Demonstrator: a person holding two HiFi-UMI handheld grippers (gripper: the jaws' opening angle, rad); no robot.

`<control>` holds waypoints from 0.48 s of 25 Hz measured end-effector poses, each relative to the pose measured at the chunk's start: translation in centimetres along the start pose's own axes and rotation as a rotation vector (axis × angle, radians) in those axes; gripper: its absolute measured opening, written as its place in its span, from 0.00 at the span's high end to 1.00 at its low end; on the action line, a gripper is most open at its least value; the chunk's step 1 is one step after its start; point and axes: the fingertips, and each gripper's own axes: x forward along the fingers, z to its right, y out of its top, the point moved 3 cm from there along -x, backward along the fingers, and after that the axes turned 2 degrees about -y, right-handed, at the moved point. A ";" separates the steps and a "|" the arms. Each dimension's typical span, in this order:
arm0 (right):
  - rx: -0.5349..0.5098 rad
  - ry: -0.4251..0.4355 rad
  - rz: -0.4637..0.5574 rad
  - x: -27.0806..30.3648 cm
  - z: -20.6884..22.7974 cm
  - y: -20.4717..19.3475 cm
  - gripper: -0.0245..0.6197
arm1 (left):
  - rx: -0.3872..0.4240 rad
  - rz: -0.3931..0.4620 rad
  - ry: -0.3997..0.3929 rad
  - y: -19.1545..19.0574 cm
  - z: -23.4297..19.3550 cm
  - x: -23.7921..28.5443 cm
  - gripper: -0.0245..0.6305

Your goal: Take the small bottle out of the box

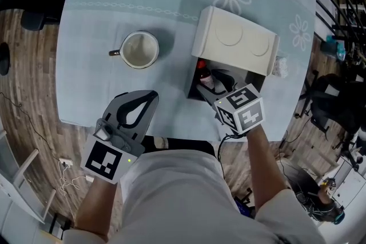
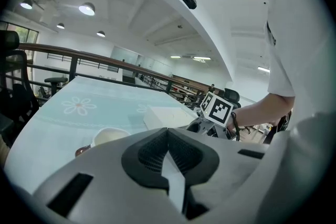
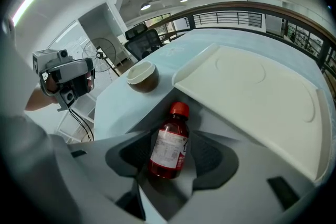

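Pale-blue flowered tablecloth [image 1: 86, 31] was the work surface, with wood floor round it.

Near edge: the left gripper [image 2: 168, 132] was parked over the table's near side with its jaws pressed together and nothing between them. It was well apart from the box [image 1: 197, 80] and, in my judgement, out of play.

The right gripper [image 3: 170, 168] was pitched steeply down into the box's open side, jaws spread wide. The small bottle [image 3: 169, 147] sat right between them, red liquid and a white label, still inside the box. The pads flanked its body on both sides but no squeeze was visible, so I read it as not gripped yet.

Key relation: the bottle's long axis ran roughly along the gripper's pointing line, a bit skewed. Its base was toward the gripper and its red cap [image 3: 179, 109] pointed away, under the raised lid [image 3: 252, 92]. The jaws would therefore close across the short axis, on the label. I couldn't tell whether it lay flat or leaned on the box wall.

The likely risk was the lid overhanging the cap end, so pulling back toward the person looked safer than lifting straight up.

Farther out, the mug [image 1: 140, 50] stood left of the box, clear of everything.
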 end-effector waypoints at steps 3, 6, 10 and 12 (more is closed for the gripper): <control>-0.011 -0.004 -0.025 0.4 -0.1 -0.3 0.60 | -0.005 -0.002 0.002 -0.2 -0.1 -0.1 0.93; -0.033 -0.008 -0.041 0.7 -0.3 -0.4 0.60 | -0.008 -0.004 0.002 -0.3 -0.2 -0.1 0.93; -0.038 -0.019 -0.050 1.0 -0.3 -0.4 0.59 | -0.010 -0.007 0.004 -0.4 -0.3 -0.2 0.93; -0.035 -0.028 -0.054 1.1 -0.2 -0.3 0.59 | -0.008 -0.009 0.004 -0.4 -0.4 -0.2 0.93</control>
